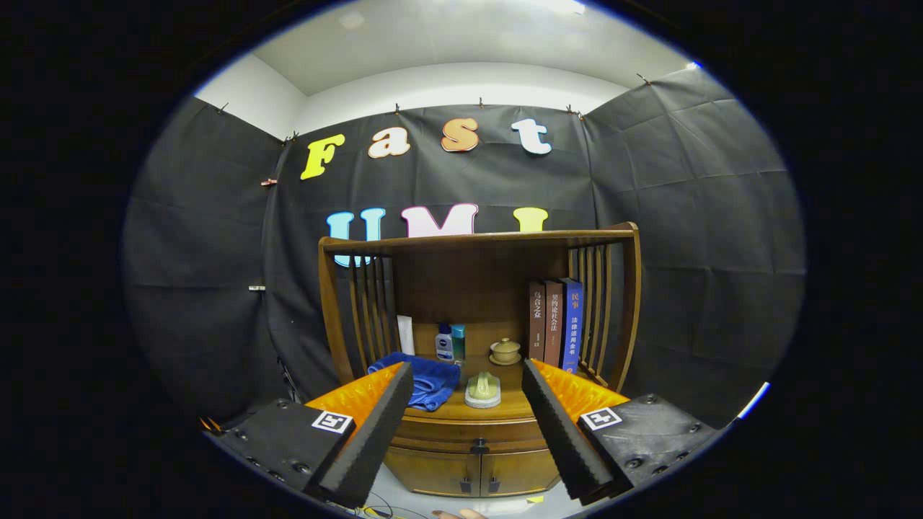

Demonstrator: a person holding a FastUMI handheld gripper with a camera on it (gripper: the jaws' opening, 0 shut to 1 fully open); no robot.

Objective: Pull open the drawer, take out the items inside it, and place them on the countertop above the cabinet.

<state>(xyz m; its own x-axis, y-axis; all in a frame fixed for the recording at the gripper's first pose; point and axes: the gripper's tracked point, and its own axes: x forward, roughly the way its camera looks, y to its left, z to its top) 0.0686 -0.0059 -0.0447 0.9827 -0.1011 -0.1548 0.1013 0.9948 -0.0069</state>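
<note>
while the gripper (467, 404) is hanging open before the cabinet (476, 461), its drawer (472, 432) shut, a high approach is risking knocking the brush (482, 390) or towel (425, 380).

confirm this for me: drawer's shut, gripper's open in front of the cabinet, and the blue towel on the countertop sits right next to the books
Not quite. In the gripper view the blue towel lies at the opposite end of the countertop from the books. The drawer is shut and the gripper open.

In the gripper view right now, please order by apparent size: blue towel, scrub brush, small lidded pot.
1. blue towel
2. scrub brush
3. small lidded pot, though it stands farther back, so this is unsure.
The open claw holds nothing.
</note>
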